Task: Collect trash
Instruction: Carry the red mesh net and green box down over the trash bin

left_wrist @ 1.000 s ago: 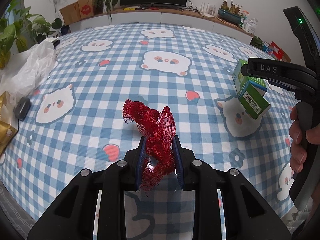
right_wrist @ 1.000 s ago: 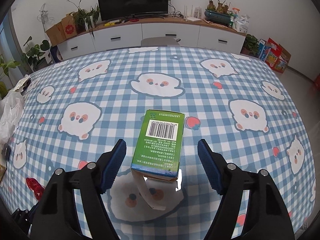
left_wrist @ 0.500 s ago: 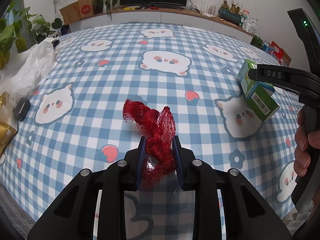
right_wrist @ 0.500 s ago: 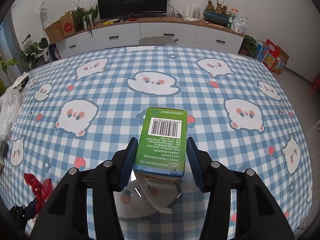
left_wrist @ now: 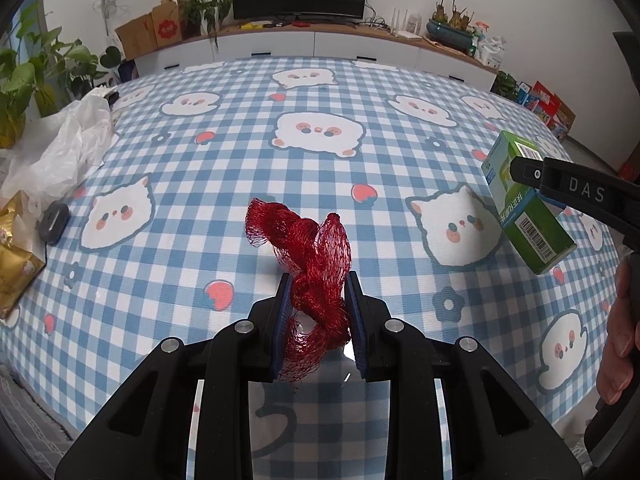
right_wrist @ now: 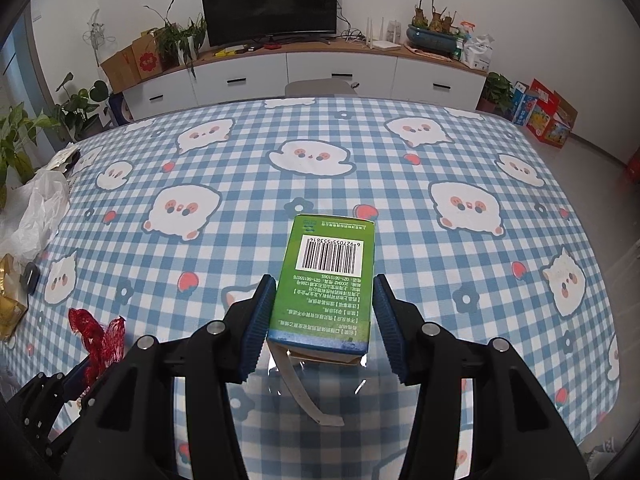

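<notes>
A crumpled red mesh net (left_wrist: 308,240) sticks up from between the pads of my left gripper (left_wrist: 319,280), which is shut on it just above the checked tablecloth (left_wrist: 320,92). My right gripper (right_wrist: 325,284) is shut on a green carton (right_wrist: 332,264) with a barcode on top. Both blue pads press on its sides, and it hangs clear of the cloth. An opened flap (right_wrist: 304,392) dangles beneath it. In the left wrist view the green carton (left_wrist: 528,216) hangs tilted at the right, with a person's hand (left_wrist: 618,340) below it. The red net (right_wrist: 100,336) shows at the lower left of the right wrist view.
A crumpled white plastic bag (left_wrist: 60,148) lies at the table's left edge. Below it are a small dark object (left_wrist: 54,222) and a gold packet (left_wrist: 12,264). Beyond the table stand a white sideboard, a TV and potted plants.
My right gripper's jaws closed from wide apart onto the green carton and lifted it off the cloth. The left gripper and the red net stayed still.
</notes>
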`<state>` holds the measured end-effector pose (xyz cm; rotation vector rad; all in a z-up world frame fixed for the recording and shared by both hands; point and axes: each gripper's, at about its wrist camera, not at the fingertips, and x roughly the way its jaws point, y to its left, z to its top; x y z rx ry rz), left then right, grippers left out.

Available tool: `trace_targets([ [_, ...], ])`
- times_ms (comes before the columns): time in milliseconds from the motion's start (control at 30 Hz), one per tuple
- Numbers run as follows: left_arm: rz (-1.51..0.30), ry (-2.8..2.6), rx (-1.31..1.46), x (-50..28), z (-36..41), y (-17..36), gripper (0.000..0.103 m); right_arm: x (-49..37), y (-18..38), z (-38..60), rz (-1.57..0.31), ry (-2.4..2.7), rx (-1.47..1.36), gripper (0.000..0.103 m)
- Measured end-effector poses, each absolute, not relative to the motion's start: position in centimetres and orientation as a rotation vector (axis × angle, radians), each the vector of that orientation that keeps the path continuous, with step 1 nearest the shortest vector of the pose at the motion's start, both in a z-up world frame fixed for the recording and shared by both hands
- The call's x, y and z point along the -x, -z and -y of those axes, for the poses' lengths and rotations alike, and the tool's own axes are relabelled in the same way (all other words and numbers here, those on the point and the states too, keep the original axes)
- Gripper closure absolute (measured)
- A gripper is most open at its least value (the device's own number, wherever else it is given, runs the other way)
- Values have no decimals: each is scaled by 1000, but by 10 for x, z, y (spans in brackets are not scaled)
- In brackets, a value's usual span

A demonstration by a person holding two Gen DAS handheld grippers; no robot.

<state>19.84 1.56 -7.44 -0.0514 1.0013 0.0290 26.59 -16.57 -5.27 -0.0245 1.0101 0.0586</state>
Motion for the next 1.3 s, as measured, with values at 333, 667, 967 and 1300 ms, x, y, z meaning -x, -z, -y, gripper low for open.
trace_targets([
  [333, -984, -30, 33, -177, -14, 57, 77, -224, 23, 162, -968, -96, 13, 55],
  [667, -982, -24, 27, -151, -12, 52, 77, -191, 21, 159, -972, -112, 19, 55],
  [967, -1004, -13, 64, -123, -12, 58, 77, -156, 16, 157, -960, -130, 30, 55],
  [1300, -1005, -6, 67, -91, -9, 56, 77, -115, 18, 160, -964, -151, 23, 55],
])
